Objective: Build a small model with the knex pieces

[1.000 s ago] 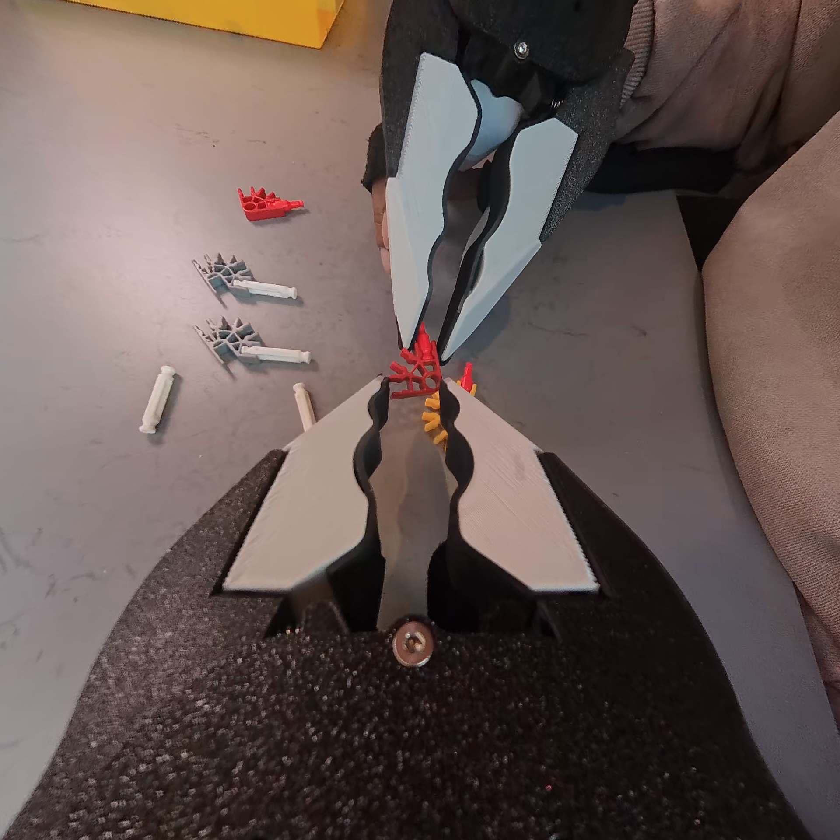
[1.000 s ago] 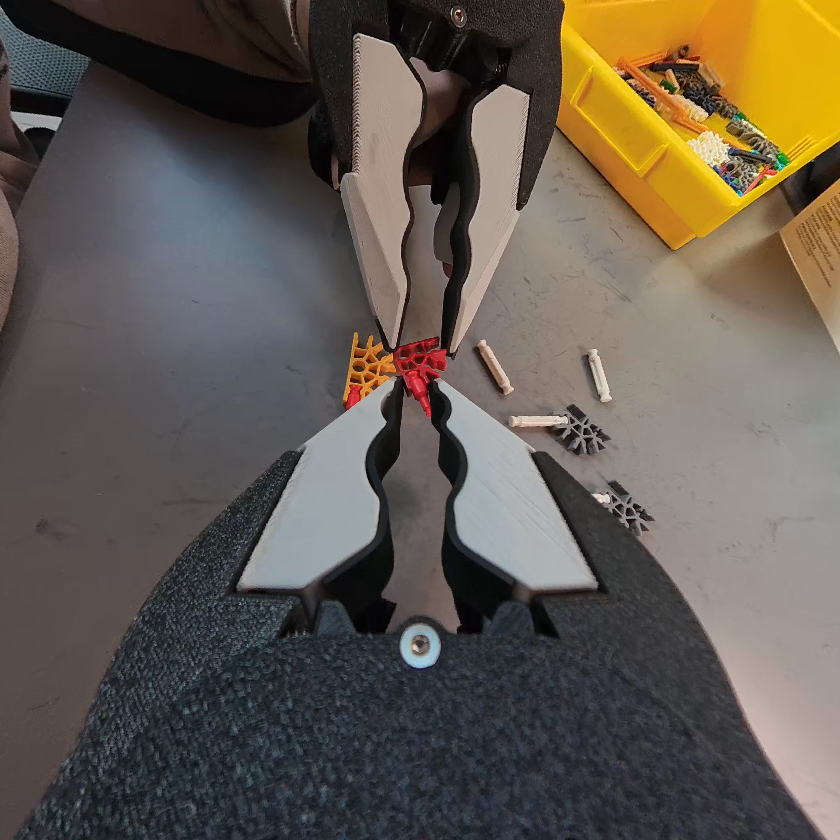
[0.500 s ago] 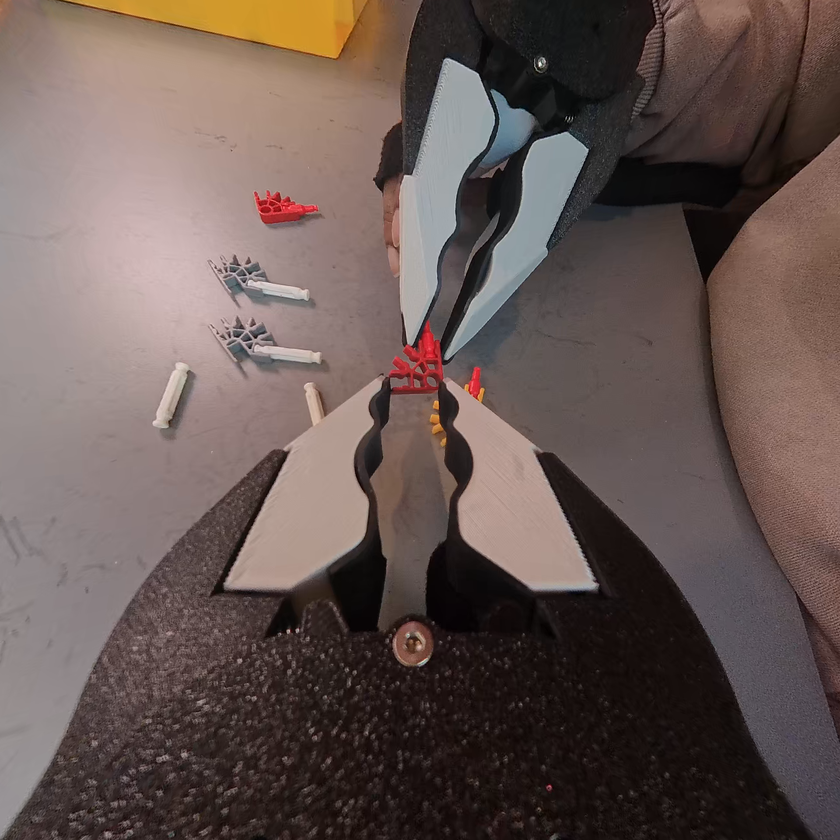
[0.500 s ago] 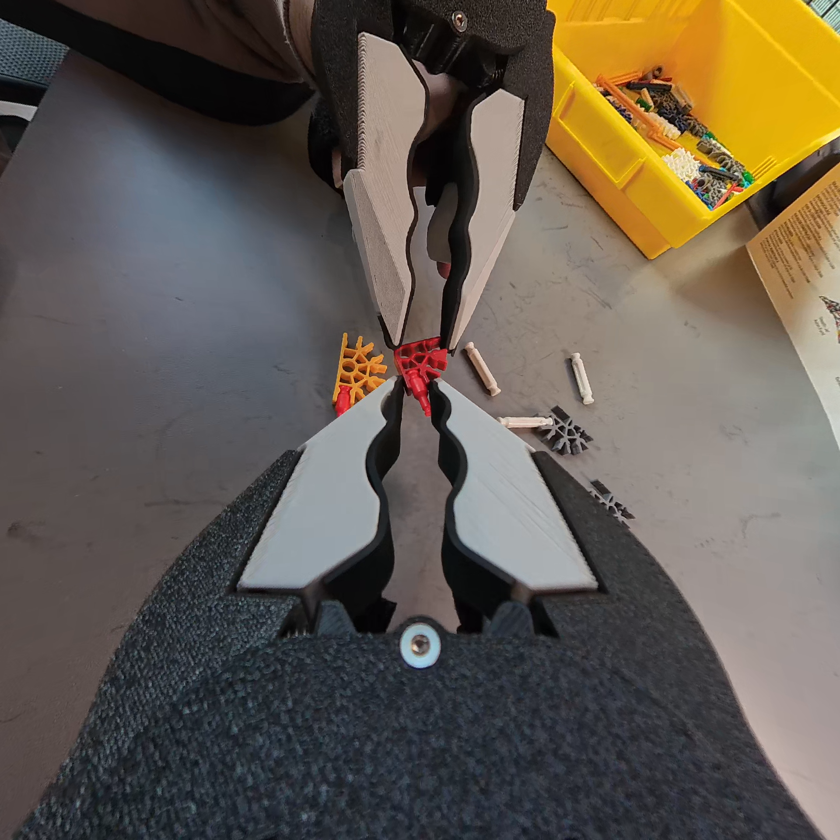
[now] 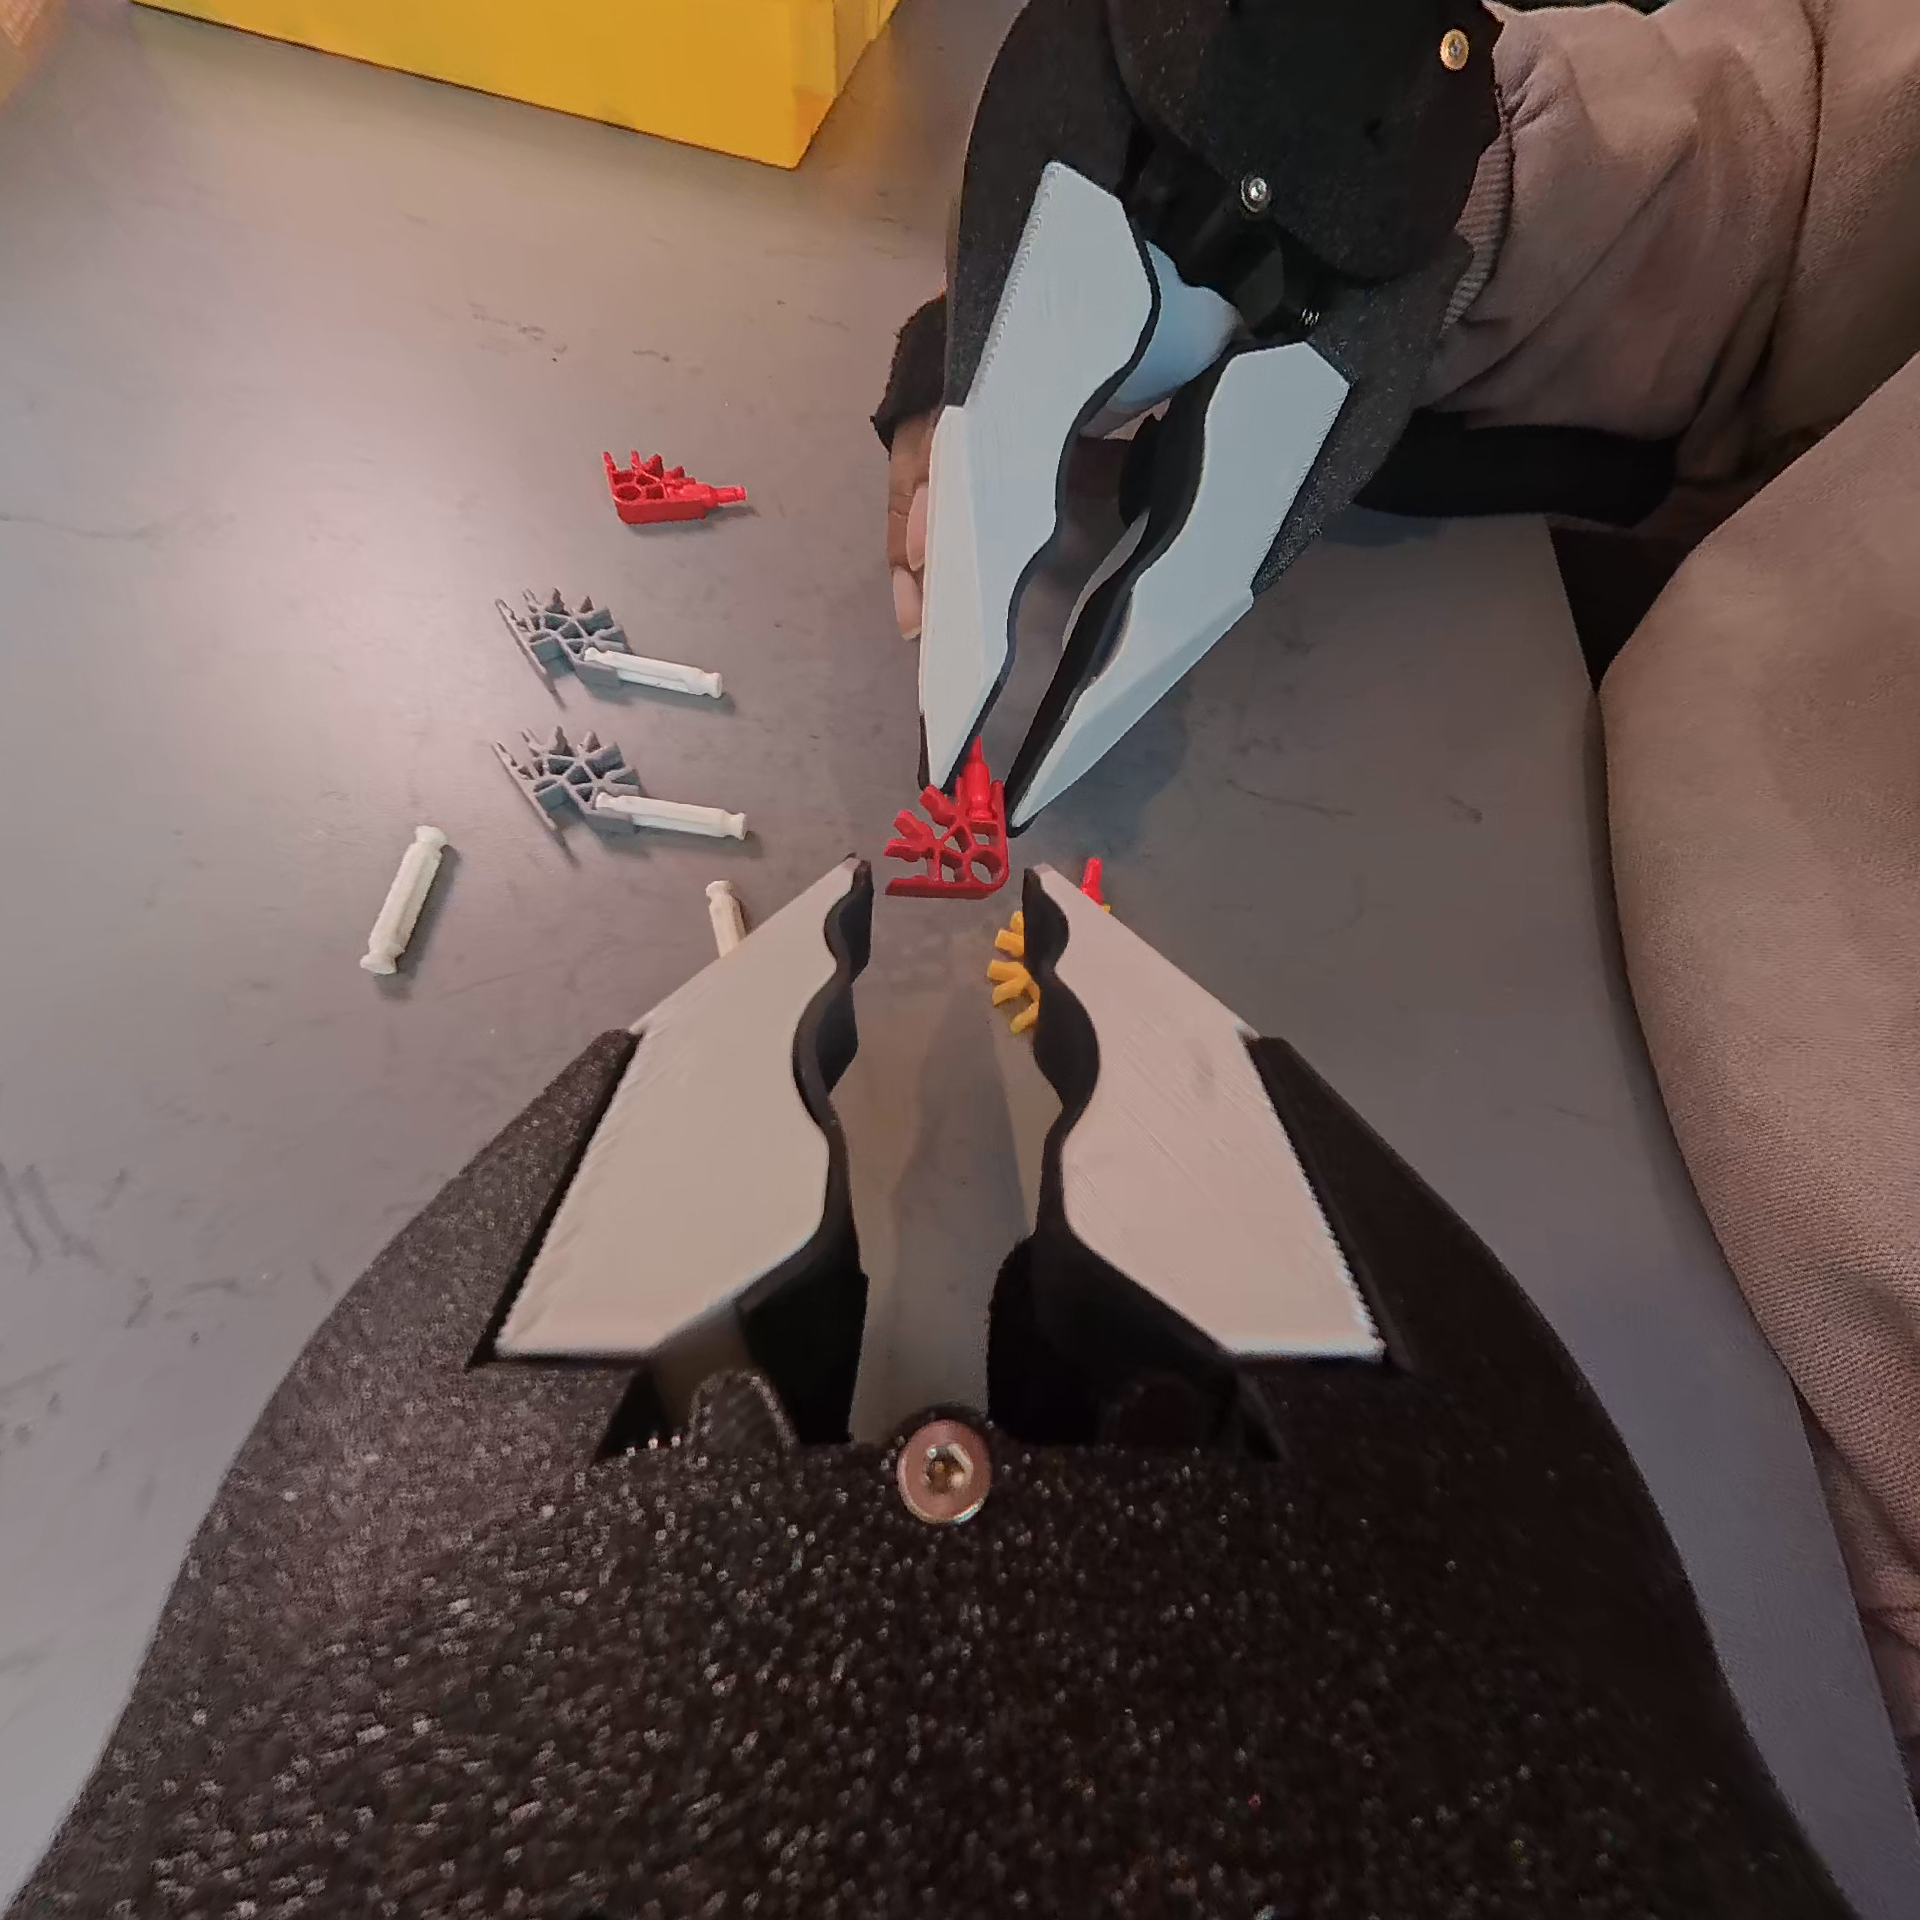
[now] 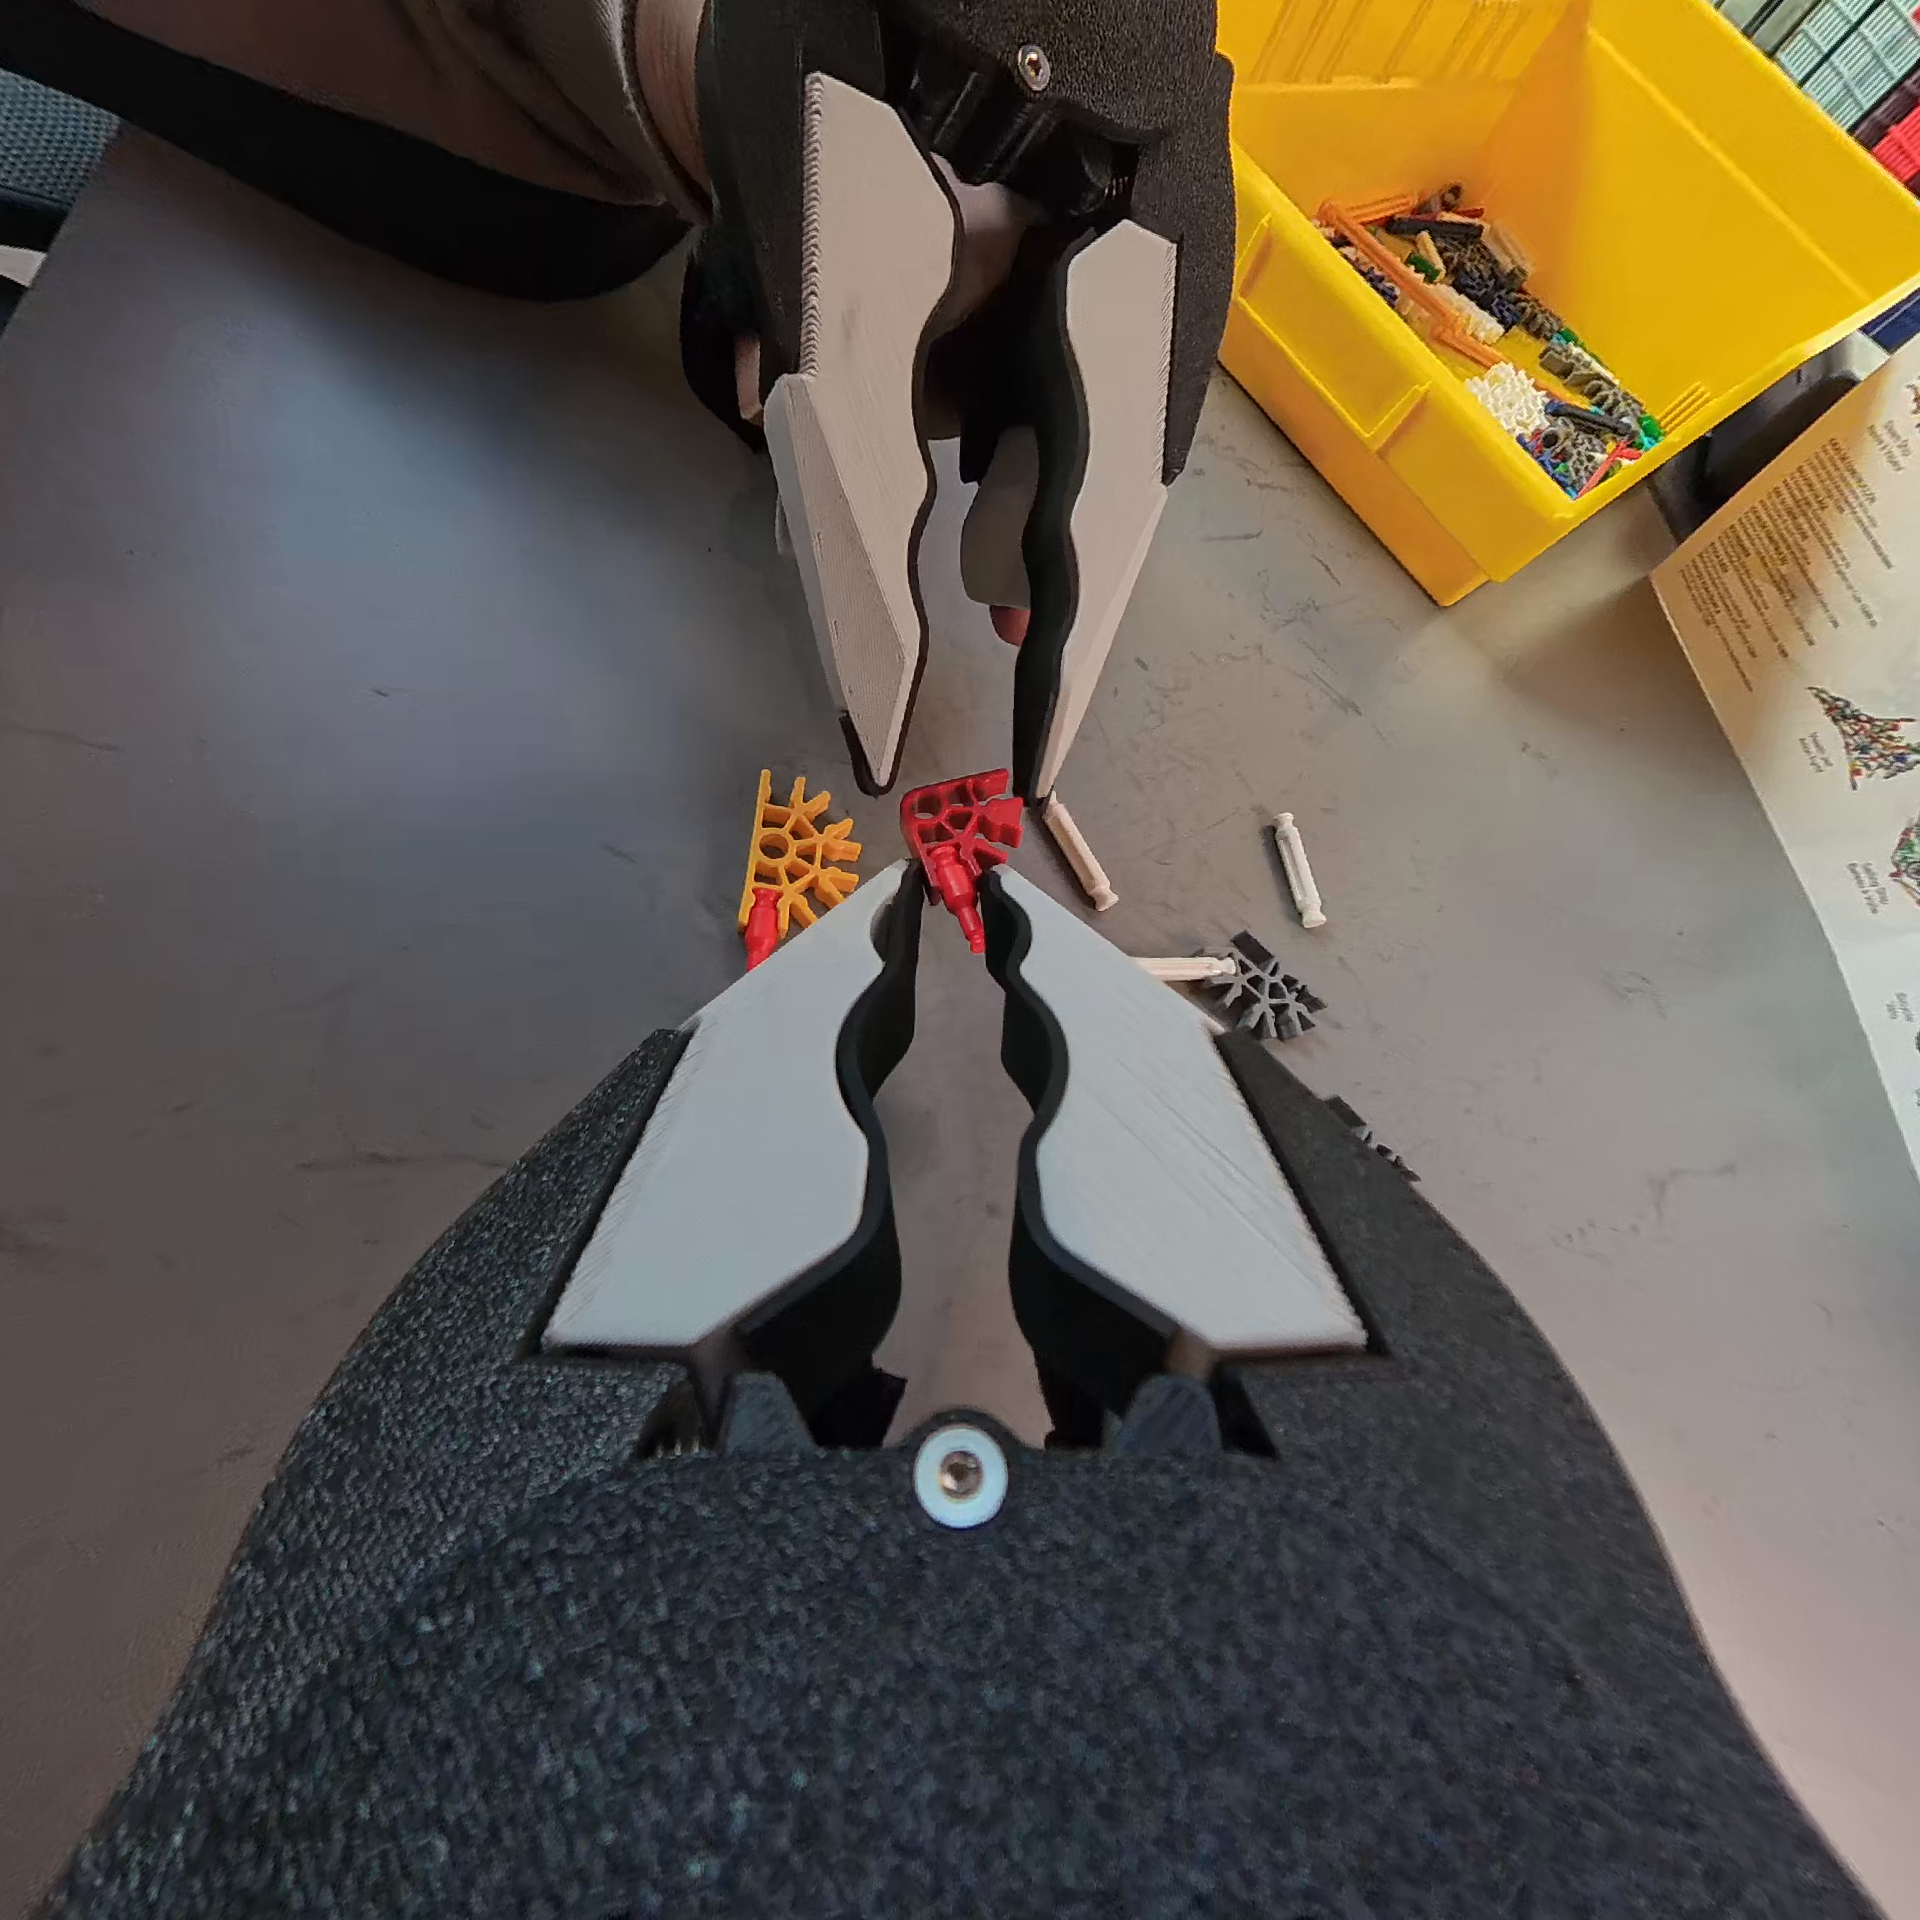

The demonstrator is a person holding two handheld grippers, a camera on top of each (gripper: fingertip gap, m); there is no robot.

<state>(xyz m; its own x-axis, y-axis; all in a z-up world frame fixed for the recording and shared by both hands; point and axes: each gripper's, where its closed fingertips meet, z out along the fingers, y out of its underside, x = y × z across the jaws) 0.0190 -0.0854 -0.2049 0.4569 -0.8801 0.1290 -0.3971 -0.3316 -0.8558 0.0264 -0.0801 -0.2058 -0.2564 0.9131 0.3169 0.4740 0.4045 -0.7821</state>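
A red connector (image 5: 951,847) with a short red rod (image 5: 977,781) plugged into it sits between the two grippers, just above the grey table (image 5: 260,364). My right gripper (image 6: 948,881) is shut on the red rod (image 6: 958,899), with the connector (image 6: 961,826) sticking out past its tips. It also shows in the left wrist view (image 5: 977,805), coming from the top. My left gripper (image 5: 945,883) is open, its tips on either side of the connector and a little short of it. In the right wrist view the left gripper (image 6: 956,779) stands apart from the connector.
An orange connector with a red rod (image 6: 795,852) lies beside the grippers. Two grey connectors with white rods (image 5: 566,634) (image 5: 566,774), another red connector (image 5: 660,488) and loose white rods (image 5: 400,899) lie to the left. A yellow bin (image 6: 1558,343) of parts, a printed sheet (image 6: 1818,727) and a person's sleeve (image 5: 1766,831) border the area. Left and right tips are no more than a few centimetres apart.
My left gripper has opened and let go of the red connector, drawing back slightly. My right gripper still holds the red rod with the connector on it.
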